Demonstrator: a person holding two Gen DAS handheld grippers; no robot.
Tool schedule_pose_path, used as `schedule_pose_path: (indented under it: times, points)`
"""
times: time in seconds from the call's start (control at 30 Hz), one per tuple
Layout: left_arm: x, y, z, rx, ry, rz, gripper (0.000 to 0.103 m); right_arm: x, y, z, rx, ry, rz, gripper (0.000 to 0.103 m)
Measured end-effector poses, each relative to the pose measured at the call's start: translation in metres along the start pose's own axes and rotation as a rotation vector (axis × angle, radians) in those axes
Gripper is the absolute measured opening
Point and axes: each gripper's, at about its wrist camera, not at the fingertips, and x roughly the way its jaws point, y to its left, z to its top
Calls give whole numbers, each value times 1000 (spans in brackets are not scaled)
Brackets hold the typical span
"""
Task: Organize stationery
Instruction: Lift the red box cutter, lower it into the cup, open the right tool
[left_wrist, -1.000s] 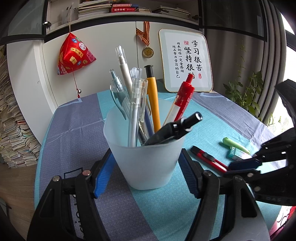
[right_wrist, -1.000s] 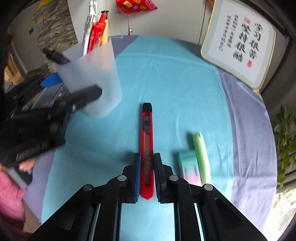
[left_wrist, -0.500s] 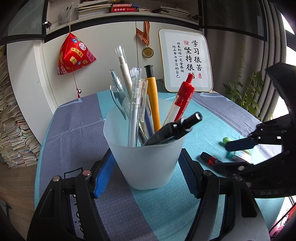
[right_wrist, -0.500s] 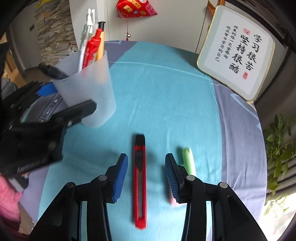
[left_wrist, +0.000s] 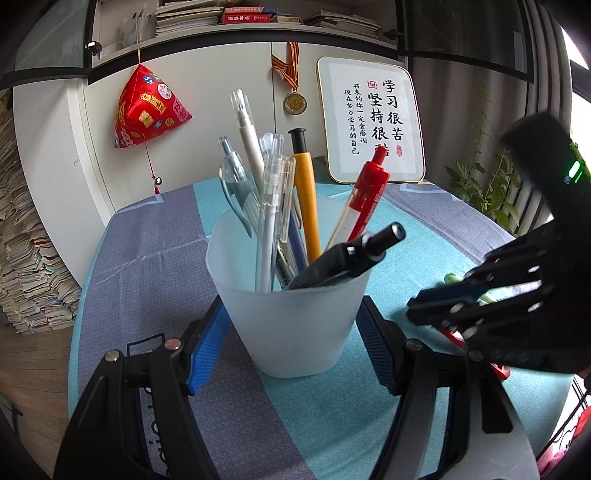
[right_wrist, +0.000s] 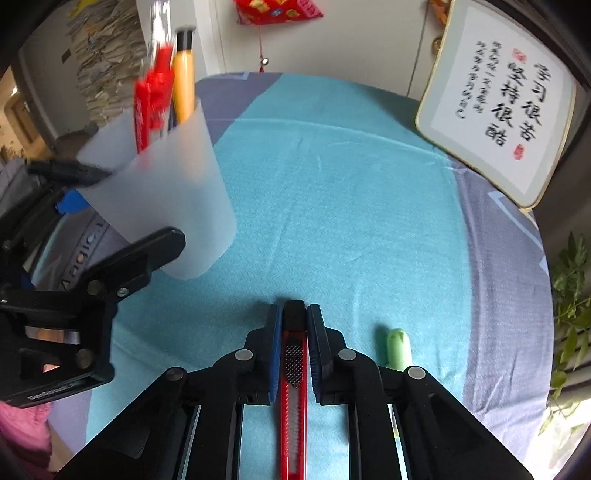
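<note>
A frosted plastic cup (left_wrist: 291, 317) full of several pens stands on the tablecloth between the blue pads of my left gripper (left_wrist: 293, 345), which close on its sides. The cup also shows in the right wrist view (right_wrist: 159, 210). My right gripper (right_wrist: 294, 321) is shut on a red utility knife (right_wrist: 293, 384), its black tip poking out between the pads, low over the cloth. A green highlighter (right_wrist: 398, 349) lies just right of it. In the left wrist view the right gripper (left_wrist: 476, 306) is at the right, over the knife and highlighter.
A framed calligraphy board (left_wrist: 371, 120) leans at the table's back. A red pyramid ornament (left_wrist: 147, 107) and a medal (left_wrist: 294, 103) hang on the cabinet. Paper stacks (left_wrist: 26, 251) stand at the left, a plant (right_wrist: 569, 295) beyond the table's right edge.
The right gripper was open above the knife half a second ago; it has come down and closed on the knife near its black end. The left gripper and cup have stayed put.
</note>
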Motion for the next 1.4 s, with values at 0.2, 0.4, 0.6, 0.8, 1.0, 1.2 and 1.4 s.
schedule_pose_path:
  times: [0.2, 0.4, 0.6, 0.8, 1.0, 1.2, 1.4]
  points:
    - [0, 0, 0, 0, 0, -2, 68, -64, -9, 6, 54, -149, 22, 14]
    - [3, 1, 2, 0, 0, -5, 68, -122, -4, 18, 62, -298, 53, 14]
    - [3, 1, 2, 0, 1, -5, 68, -167, 11, 35, 28, -403, 44, 14]
    - [3, 1, 2, 1, 0, -4, 68, -195, 31, 63, -22, -489, 86, 14]
    - [3, 1, 2, 2, 0, -4, 68, -176, 44, 83, -37, -466, 151, 14]
    - [3, 0, 2, 2, 0, -4, 68, -144, 48, 84, -37, -411, 169, 14]
    - [3, 0, 2, 2, 0, -4, 68, -120, 48, 81, -34, -335, 184, 14]
